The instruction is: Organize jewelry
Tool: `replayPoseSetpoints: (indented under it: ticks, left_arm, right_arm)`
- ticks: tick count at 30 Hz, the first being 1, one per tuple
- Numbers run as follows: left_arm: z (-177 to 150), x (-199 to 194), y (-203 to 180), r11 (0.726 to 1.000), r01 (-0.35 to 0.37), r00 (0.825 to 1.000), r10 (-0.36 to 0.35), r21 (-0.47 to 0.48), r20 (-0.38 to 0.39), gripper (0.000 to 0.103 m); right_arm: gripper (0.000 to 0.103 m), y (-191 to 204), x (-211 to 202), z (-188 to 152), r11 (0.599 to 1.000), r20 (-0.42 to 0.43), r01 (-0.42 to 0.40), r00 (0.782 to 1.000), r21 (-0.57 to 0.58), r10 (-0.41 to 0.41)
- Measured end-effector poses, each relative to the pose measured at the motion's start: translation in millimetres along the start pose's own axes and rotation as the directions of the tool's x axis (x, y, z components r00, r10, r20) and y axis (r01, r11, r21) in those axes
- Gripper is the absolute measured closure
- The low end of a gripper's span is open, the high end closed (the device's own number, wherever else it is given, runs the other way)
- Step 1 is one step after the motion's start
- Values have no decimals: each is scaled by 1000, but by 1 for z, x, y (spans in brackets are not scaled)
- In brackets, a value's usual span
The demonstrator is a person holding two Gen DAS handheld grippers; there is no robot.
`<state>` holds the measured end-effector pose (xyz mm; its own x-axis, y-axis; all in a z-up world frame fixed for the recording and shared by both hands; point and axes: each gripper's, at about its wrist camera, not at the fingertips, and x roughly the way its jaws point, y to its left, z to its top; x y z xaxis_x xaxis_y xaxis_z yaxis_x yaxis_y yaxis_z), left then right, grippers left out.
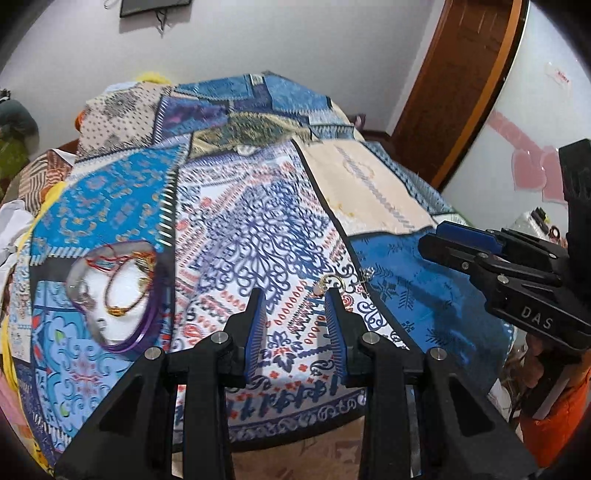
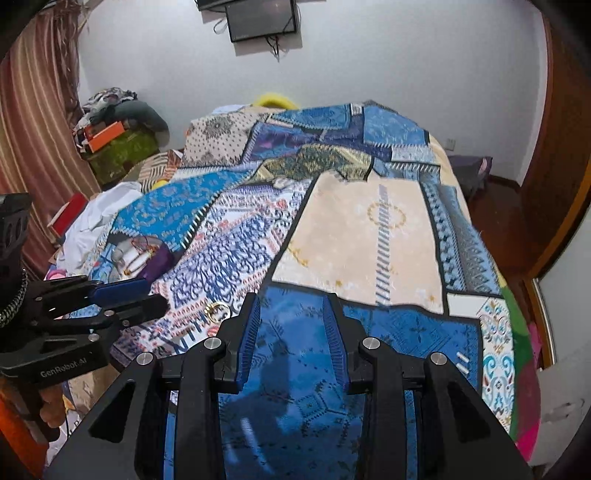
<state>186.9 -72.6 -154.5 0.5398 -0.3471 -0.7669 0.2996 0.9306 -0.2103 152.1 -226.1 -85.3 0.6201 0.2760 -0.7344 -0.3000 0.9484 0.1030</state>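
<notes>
A purple heart-shaped jewelry box (image 1: 110,295) with a white lining lies open on the patterned bedspread at the left; it holds gold and red bangles. It also shows in the right wrist view (image 2: 142,256). A gold ring (image 1: 334,282) lies on the bedspread just beyond my left gripper's right fingertip; it shows in the right wrist view (image 2: 217,309) too. A small silver piece (image 1: 366,275) lies just right of it. My left gripper (image 1: 295,295) is open and empty above the bedspread. My right gripper (image 2: 293,301) is open and empty over a blue patch.
The patchwork bedspread (image 2: 362,229) covers the whole bed. Pillows are heaped under it at the far end. White cloth (image 2: 96,218) lies at the bed's left side. A wooden door (image 1: 461,74) stands at the right. A wall screen (image 2: 262,18) hangs behind.
</notes>
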Motion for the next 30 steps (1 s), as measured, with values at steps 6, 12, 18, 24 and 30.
replayPoseSetpoints:
  ticks: [6,12,18,24,30]
  left_arm:
    - [2,25,-4,1000,8,999,-8,4,-39,71]
    - [3,32,-8,1000,11,1000,-11,12,-20,71]
    - [5,38,-8,1000,20,1000,-20,11,-6,92]
    - [4,38,-6,999,35,999,-35,5,1,95]
    - [4,35,-4,1000,30,1000,-30,-2,2,95]
  right_arm:
    - [71,-2,13,-8,1000,-38,-17,999,-8,17]
    - [71,1,23,-10,999,-60,-37,998,-26,36]
    - [71,8,33,-12,996,-72,-65,996,-59,61]
    - [77,16,41,-11,993,-77,-92,993,-74,86]
    - [93,23,46,-11,990,-78,-102,993,-99,94]
